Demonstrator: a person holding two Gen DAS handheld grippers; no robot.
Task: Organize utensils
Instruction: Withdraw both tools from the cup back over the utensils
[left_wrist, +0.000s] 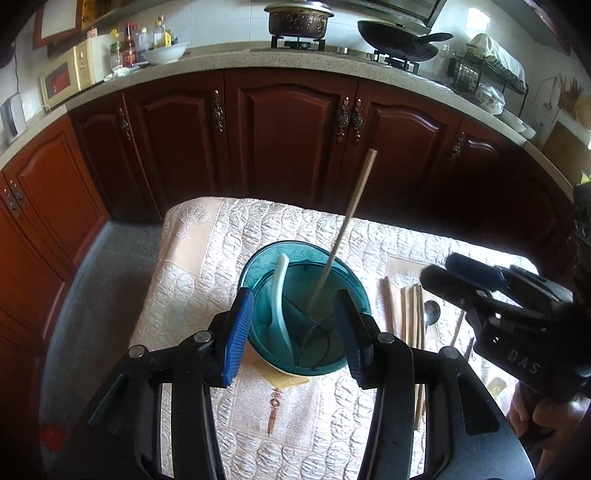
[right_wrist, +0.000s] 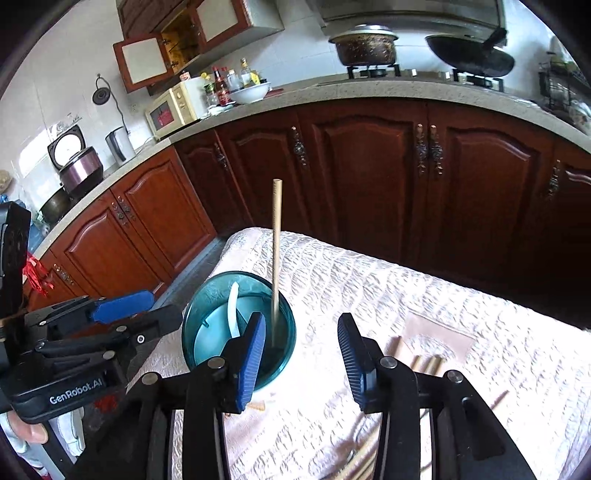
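One metal spoon (left_wrist: 431, 312) — left view only

Glossy teal plastic holder (left_wrist: 258, 266); wooden chopstick (left_wrist: 347, 221); quilted cloth (left_wrist: 207, 236)

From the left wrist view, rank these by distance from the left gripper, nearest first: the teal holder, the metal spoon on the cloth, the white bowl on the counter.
1. Teal holder, right at the left gripper, between its open fingers.
2. Metal spoon, lying to the right on the cloth, beside the chopsticks.
3. White bowl, far back on the counter, upper left.
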